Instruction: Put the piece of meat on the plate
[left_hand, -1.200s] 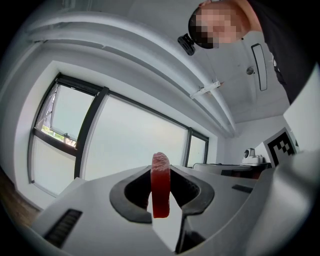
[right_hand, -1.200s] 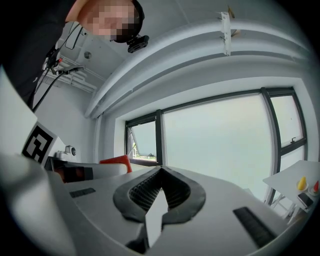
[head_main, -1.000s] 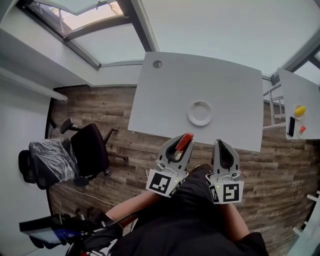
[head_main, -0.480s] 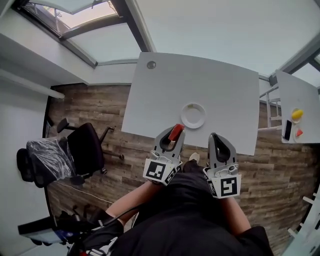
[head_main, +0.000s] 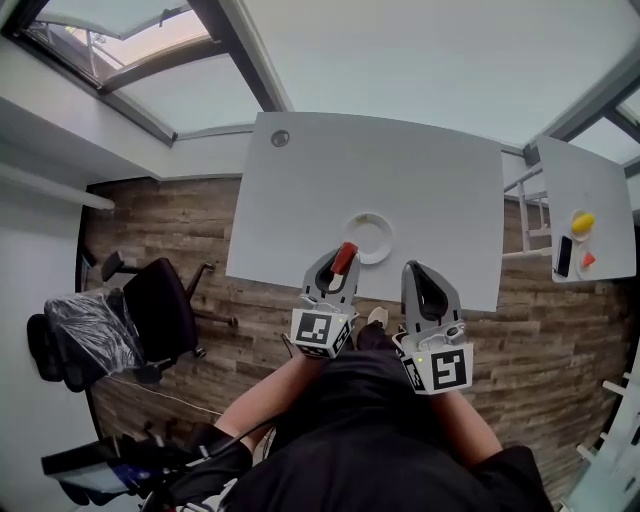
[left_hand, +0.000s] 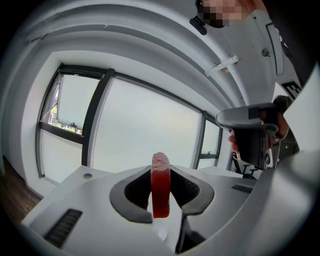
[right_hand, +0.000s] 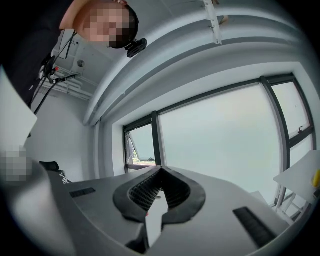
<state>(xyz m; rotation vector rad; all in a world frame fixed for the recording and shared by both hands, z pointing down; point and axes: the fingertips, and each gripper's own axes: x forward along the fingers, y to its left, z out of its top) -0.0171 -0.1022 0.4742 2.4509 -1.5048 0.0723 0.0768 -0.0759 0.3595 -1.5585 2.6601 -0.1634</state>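
Two claws hover over the desk's (head_main: 420, 180) near edge. The left claw (head_main: 342, 262) clenches the piece of meat (head_main: 345, 256) at the plate's (head_main: 387, 246) 7 o'clock; the right claw (head_main: 418, 270), at 4 o'clock, is closed and empty.

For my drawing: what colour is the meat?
The meat is red, paler on top; clearest in left gripper view.

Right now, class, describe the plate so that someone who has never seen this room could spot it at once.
Find the large grey table by the windows. Near its front edge, just beyond the left gripper holding the red meat, lies the plate. It is round, white and empty, much bigger than the small round grommet at the far corner.
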